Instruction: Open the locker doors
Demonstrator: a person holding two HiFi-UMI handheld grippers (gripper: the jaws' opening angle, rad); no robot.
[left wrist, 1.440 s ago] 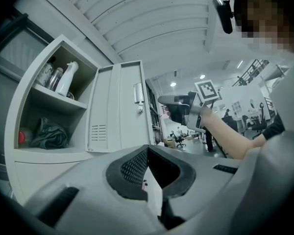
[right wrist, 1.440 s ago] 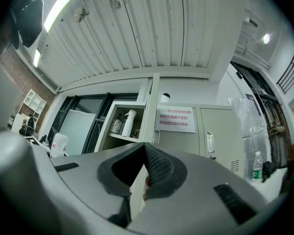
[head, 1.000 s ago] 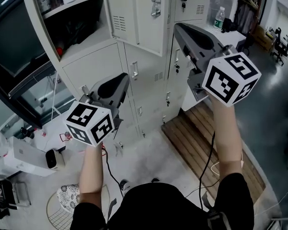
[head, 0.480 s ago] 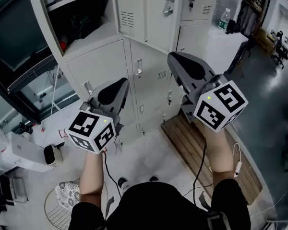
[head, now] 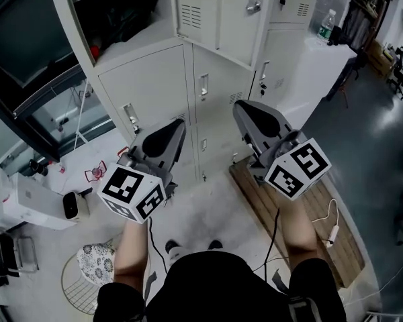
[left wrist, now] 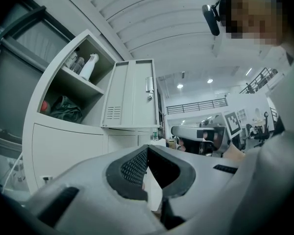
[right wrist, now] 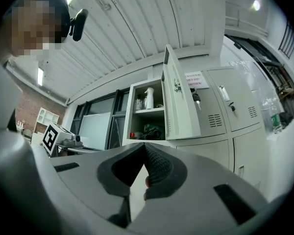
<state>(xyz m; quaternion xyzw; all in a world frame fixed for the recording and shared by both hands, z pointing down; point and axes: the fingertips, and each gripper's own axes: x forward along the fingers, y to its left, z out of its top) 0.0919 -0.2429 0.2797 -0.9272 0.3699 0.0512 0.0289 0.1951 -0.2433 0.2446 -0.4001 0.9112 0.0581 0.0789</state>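
Both grippers have dropped away from the top row of the lockers within the last second, the right gripper falling farther than the left gripper, so that the pair now sit almost level with each other. The open upper door, which a second ago hung just beside the right gripper's tips, now stands well above and ahead of both. Judged from that, the top locker is finished with and the closed doors lower down are the next target. The closed middle door lies just ahead of and above the left gripper, and its neighbour sits ahead of the gap between the two tools. Which door comes next cannot be told, since the bottom row is largely hidden behind the grippers in the head view. Each gripper's own view shows its pads pressed together at the tips with nothing between them. Both bare forearms reach forward from the body, near parallel, with the grippers pointing at the locker bank and tipped slightly upward.
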